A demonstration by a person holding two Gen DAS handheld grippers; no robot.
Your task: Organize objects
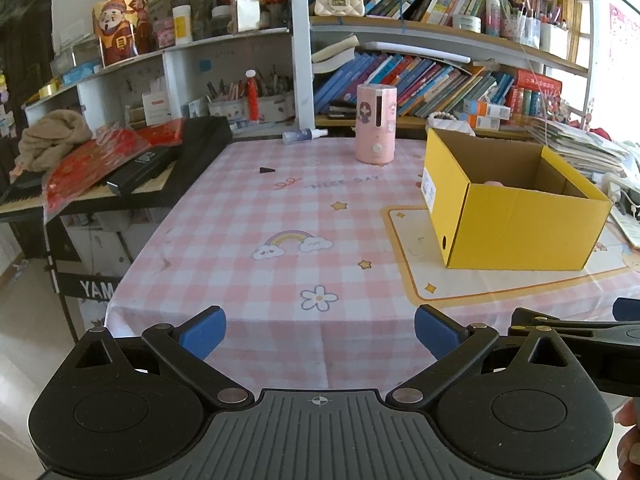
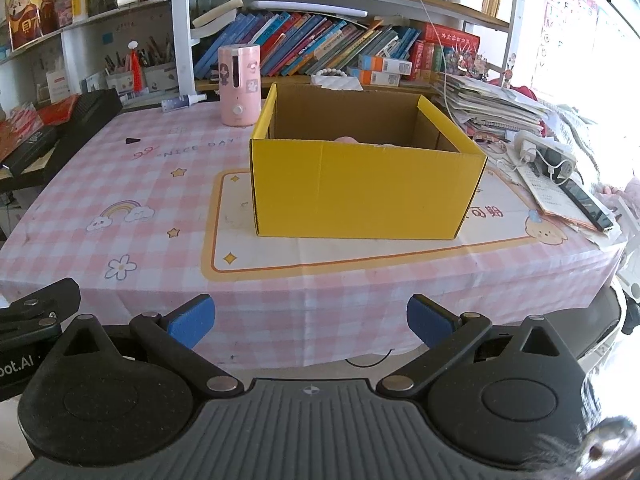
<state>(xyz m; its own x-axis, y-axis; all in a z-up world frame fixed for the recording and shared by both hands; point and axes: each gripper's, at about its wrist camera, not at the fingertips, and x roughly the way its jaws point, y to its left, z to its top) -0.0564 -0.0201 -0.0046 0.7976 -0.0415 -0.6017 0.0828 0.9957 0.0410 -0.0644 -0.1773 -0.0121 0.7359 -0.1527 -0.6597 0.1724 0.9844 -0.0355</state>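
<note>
My left gripper [image 1: 320, 334] and right gripper [image 2: 311, 322] both hang spread wide and empty off the near edge of the pink checked tablecloth [image 1: 256, 216]. The pink cylindrical canister [image 2: 239, 85] stands upright just behind the open yellow cardboard box's [image 2: 366, 190] far-left corner. It lies ahead of my left gripper with bare cloth between, so I judge that hand better placed.

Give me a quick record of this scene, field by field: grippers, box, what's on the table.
left gripper: open, empty, at near table edge
right gripper: open, empty, at near table edge
yellow box: open top, on the cream mat; something pink barely visible inside
pink canister: upright, behind box
spray bottle: lying down, far edge
tablecloth: pink checked
</note>
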